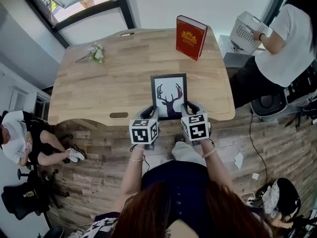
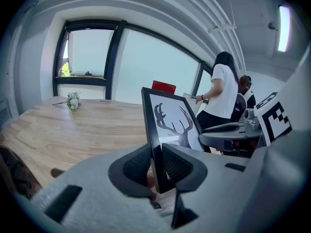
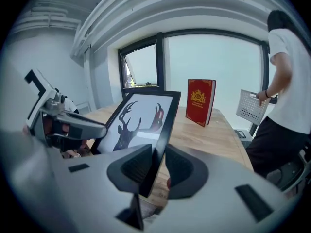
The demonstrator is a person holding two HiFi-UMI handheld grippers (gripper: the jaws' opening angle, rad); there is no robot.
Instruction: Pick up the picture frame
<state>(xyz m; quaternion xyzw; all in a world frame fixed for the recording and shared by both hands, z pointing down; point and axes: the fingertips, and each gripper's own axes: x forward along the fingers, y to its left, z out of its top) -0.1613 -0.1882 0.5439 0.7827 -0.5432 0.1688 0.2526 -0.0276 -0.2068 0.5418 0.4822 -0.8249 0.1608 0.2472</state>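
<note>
Over the near edge of the counter (image 1: 99, 90), the picture frame (image 1: 169, 95) is a slim black one, tilted up, with a white print of a dark deer head and antlers. No writing on it that I can see. The left hand-held gripper (image 2: 156, 165) is clamped on its left edge and the right hand-held gripper (image 3: 156, 166) on its right edge, both low down. A red book (image 1: 190, 37) stands at the counter's far edge with a gold emblem on the cover, text too small to read.
</note>
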